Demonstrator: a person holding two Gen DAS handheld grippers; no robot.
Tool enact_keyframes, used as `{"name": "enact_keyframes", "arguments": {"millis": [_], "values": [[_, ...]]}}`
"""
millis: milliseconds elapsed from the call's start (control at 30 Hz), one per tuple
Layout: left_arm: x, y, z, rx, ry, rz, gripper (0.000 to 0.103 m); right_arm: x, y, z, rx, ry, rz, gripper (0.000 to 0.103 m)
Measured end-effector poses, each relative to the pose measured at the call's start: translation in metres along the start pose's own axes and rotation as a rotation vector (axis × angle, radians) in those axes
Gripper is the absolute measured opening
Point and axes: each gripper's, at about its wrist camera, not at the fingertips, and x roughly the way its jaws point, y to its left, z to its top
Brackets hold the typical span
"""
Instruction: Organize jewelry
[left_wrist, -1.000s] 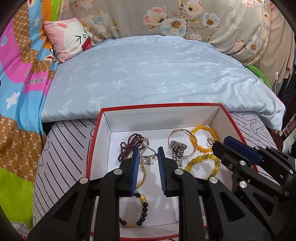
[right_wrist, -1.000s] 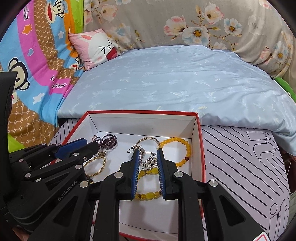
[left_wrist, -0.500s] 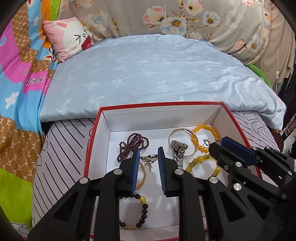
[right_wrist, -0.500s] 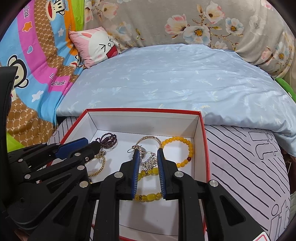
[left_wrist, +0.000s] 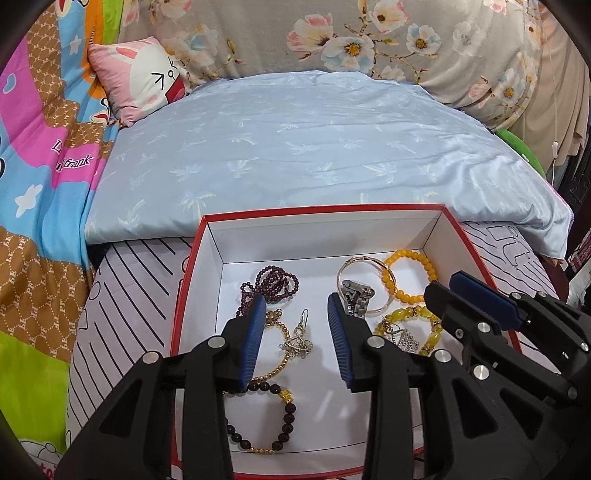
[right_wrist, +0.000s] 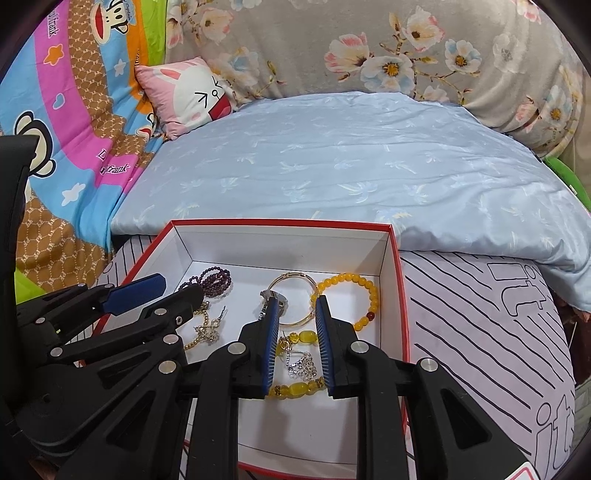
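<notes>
A red-rimmed white box (left_wrist: 207, 258) (right_wrist: 400, 280) holds jewelry. My left gripper (left_wrist: 296, 308) is open over a gold earring (left_wrist: 297, 341) that lies loose on the box floor. My right gripper (right_wrist: 295, 308) is open a little, above a silver rhinestone earring (right_wrist: 301, 363) and a yellow bead bracelet (right_wrist: 295, 387), gripping nothing. Also in the box are a purple bead string (left_wrist: 275, 282), a gold bangle (left_wrist: 364, 266), a steel watch (left_wrist: 354, 297), a round yellow bead bracelet (right_wrist: 349, 291), a gold chain (left_wrist: 282, 354) and a dark bead bracelet (left_wrist: 284, 421).
The box sits on a striped white cover (right_wrist: 480, 314) at the bed's near edge. A light blue quilt (left_wrist: 314, 147) lies behind it. A pink rabbit pillow (left_wrist: 142, 75) and a floral cushion (right_wrist: 369, 48) are at the back. A cartoon blanket (left_wrist: 33, 166) is on the left.
My left gripper has opened wide and the gold earring now lies free on the box floor. My right gripper has opened slightly and stays over the silver earring.
</notes>
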Motion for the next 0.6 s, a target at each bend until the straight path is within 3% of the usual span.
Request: {"name": "enact_keyframes", "arguments": {"millis": [600], "values": [[-0.031,-0.007,-0.009,-0.002,-0.027,0.001,0.034,-0.039,0.003,-0.008,0.018,-0.032,-0.014,0.022]]}}
